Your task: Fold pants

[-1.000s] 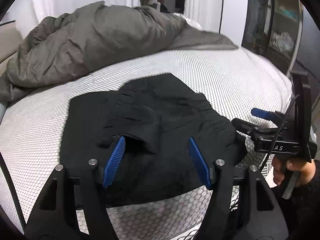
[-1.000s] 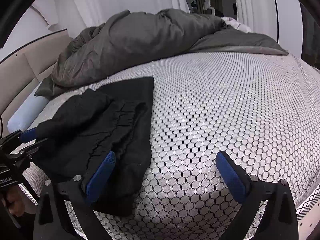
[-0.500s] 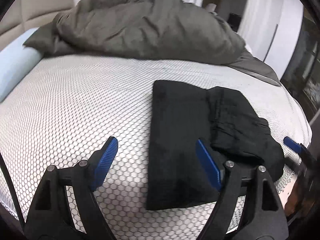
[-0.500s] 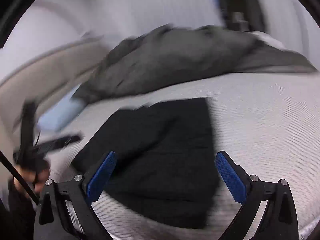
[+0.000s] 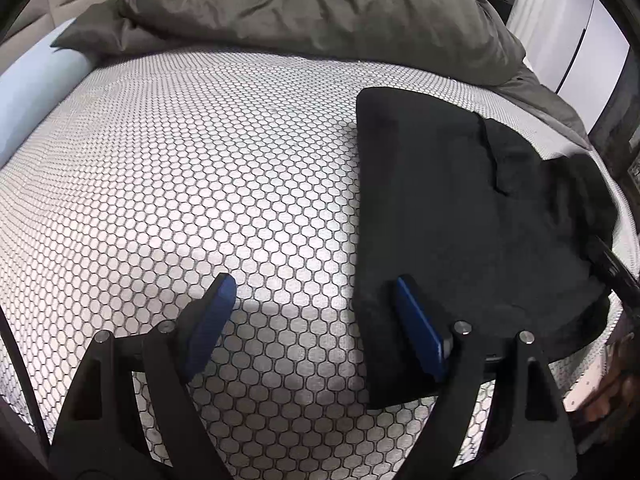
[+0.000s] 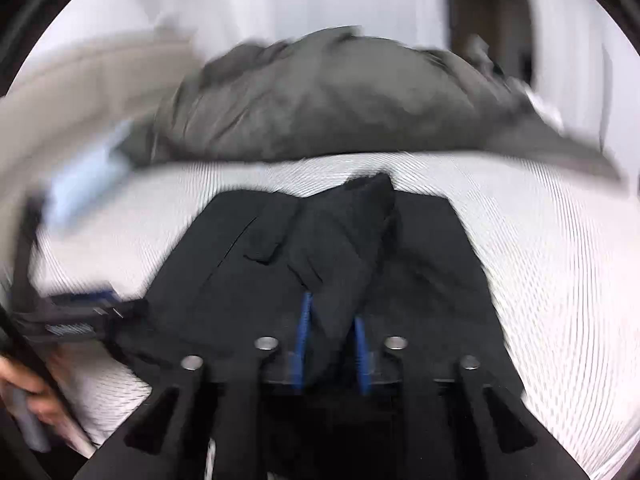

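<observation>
Centrally, pants [image 5: 460,216]: black, folded into a thick rectangle, lying flat on the honeycomb-patterned mattress [image 5: 200,184] near its front edge. Landmark for all entries below: the pants.

Left gripper [image 5: 316,292]: jaws wide, nothing between them. Its right blue pad [image 5: 420,332] sits over the pants' left front margin; whether it touches the cloth cannot be told. Its left pad hangs over bare mattress, clear of the pants.

Right gripper [image 6: 332,340]: jaws narrow and closing, with a raised fold of the black cloth between them. Blue pads [image 6: 305,332] press on either side of that fold, which stands up as a peak above the rest of the pants. View blurred.

Duvet [image 5: 320,12]: grey-green, rumpled, heaped behind the pants along the far side of the mattress.

Pillow [image 5: 36,92]: pale blue, far left of the pants, beside the duvet.

Hand [image 6: 28,396]: left of the pants in the right wrist view, wrapped round the left gripper's handle.

Other hand: at the right edge of the left wrist view, right of the pants, blurred.
</observation>
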{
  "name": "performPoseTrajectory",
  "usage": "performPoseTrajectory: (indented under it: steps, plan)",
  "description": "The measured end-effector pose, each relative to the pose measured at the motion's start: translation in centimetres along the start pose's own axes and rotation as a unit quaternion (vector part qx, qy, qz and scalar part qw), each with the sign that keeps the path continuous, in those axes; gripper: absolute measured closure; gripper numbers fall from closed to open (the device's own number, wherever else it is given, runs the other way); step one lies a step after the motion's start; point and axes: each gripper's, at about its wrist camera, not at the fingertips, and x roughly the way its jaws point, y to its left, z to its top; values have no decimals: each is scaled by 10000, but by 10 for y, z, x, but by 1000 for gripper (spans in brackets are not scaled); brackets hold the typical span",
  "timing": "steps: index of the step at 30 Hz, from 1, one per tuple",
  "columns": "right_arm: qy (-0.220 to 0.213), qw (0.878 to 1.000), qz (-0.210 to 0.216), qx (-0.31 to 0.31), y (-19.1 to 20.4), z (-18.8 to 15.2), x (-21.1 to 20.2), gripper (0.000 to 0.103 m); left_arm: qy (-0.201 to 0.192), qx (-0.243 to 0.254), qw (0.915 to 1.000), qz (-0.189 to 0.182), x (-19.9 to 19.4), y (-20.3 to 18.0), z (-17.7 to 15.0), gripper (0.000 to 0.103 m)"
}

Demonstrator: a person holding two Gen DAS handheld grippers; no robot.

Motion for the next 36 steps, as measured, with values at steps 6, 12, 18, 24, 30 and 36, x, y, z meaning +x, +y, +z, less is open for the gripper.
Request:
performPoseTrajectory:
  steps: [6,12,18,24,30,36]
  plan:
    - [-327,9975,-322,539,-50,-11,-33,27,-444,146,9986,264,-22,-9,0,24]
    - [-101,9939,289,-1064,22,3,-14,68,-764,927,9927,87,-27,-45,-10,24]
    - [522,9930,112,-1058,10,-10,14,87,-438,753,9962,47,-9,-38,-12,23]
    - [-395,9909,299,-1250,-3,-26,-49,13,-825,662,9943,-164,-44,-38,-22,22]
    - [-798,9912,433,-959,-11,-16,-69,4,-1466,997,9836,-345,-80,-56,-48,6]
    - [-1039,9888,401,-995,-20,-33,-94,1,-2006,911,9743,-472,-116,-55,-75,1]
